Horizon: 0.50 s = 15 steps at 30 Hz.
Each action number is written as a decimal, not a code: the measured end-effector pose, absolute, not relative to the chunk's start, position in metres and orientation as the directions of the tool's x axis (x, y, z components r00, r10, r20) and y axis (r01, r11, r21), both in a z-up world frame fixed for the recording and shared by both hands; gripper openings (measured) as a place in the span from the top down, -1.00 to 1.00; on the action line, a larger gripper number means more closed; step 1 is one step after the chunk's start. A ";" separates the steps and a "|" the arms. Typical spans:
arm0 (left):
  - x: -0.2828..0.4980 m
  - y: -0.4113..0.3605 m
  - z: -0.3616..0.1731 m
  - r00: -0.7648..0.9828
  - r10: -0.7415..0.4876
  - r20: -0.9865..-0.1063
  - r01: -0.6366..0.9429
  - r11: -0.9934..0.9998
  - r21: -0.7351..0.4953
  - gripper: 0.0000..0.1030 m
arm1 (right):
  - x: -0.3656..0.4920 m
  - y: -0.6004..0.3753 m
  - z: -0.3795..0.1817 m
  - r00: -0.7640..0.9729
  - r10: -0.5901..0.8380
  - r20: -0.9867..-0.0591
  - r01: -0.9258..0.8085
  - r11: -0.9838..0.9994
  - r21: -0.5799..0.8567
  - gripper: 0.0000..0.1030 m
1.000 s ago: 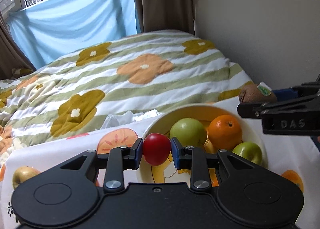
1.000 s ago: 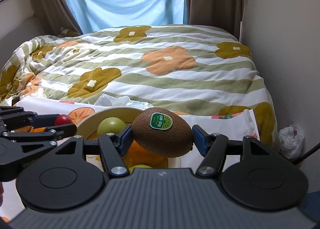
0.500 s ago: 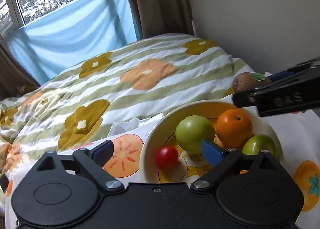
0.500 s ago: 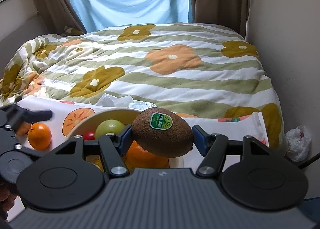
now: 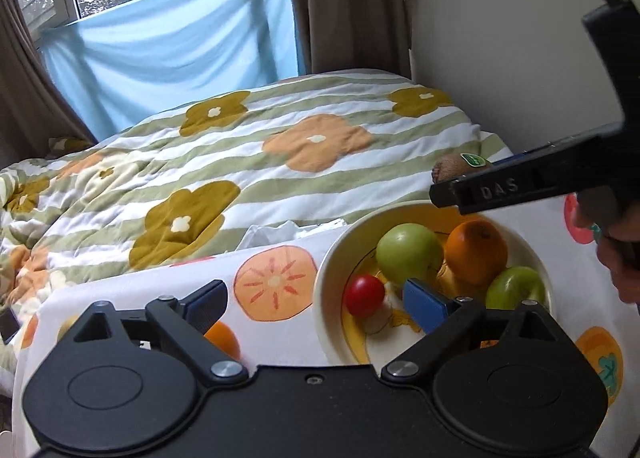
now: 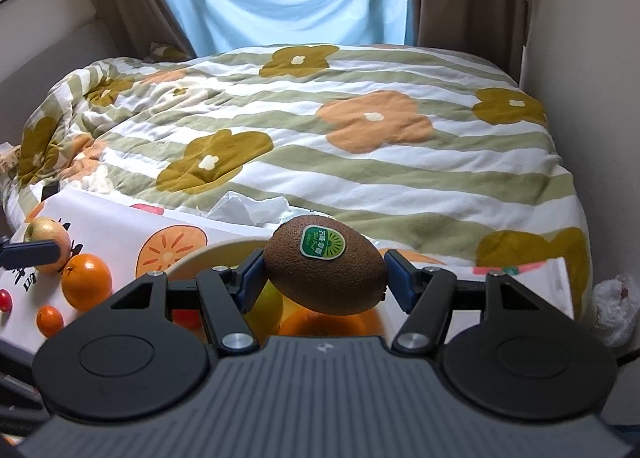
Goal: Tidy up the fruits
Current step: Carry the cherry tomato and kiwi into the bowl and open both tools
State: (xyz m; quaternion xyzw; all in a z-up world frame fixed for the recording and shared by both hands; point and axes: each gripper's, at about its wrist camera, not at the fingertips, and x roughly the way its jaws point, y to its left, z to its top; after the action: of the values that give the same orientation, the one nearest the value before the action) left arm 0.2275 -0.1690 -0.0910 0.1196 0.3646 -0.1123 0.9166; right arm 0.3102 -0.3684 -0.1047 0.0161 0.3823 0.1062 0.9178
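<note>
The kiwi (image 6: 325, 271) between the right gripper's blue pads (image 6: 251, 272) was brown with a green sticker. Ahead of the left gripper's fingers, the cream bowl (image 5: 325, 286) held a red fruit (image 5: 364, 295), two green apples (image 5: 409, 254) and an orange (image 5: 476, 251). The cloth (image 5: 272, 286) beneath was white with orange fruit prints.

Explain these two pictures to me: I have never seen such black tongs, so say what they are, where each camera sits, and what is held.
No robot here: a person holds a two-finger gripper in each hand, each with a camera looking along its fingers. The left view shows the left gripper open and empty, near a bowl with a small red fruit, two green apples and an orange. The right view shows the right gripper shut on a kiwi above that bowl. Loose oranges and an apple lie on the fruit-print cloth; a bed lies behind.
</note>
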 end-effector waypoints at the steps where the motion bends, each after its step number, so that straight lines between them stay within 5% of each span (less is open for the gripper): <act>1: 0.227 -0.168 -0.092 0.708 -0.119 -0.697 0.292 0.947 0.135 -0.88 | 0.313 -0.367 -0.107 0.683 0.210 -0.699 -0.187 0.976 0.110 -0.52; 9: 0.228 -0.162 -0.094 0.707 -0.099 -0.700 0.259 0.957 0.127 -0.88 | 0.324 -0.360 -0.120 0.670 0.248 -0.699 -0.219 0.967 0.133 -0.55; 13: 0.225 -0.161 -0.093 0.711 -0.093 -0.697 0.250 0.960 0.128 -0.88 | 0.318 -0.362 -0.115 0.706 0.244 -0.665 -0.217 0.968 0.126 -1.00; 15: 0.223 -0.160 -0.092 0.712 -0.086 -0.697 0.241 0.962 0.127 -0.88 | 0.315 -0.363 -0.114 0.707 0.251 -0.661 -0.214 0.967 0.138 -1.00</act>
State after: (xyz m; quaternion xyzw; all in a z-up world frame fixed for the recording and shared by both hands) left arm 0.2234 -0.1602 -0.0916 0.1049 0.3690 -0.0890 0.9192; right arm 0.3155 -0.3628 -0.1142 0.0256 0.3616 0.1260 0.9234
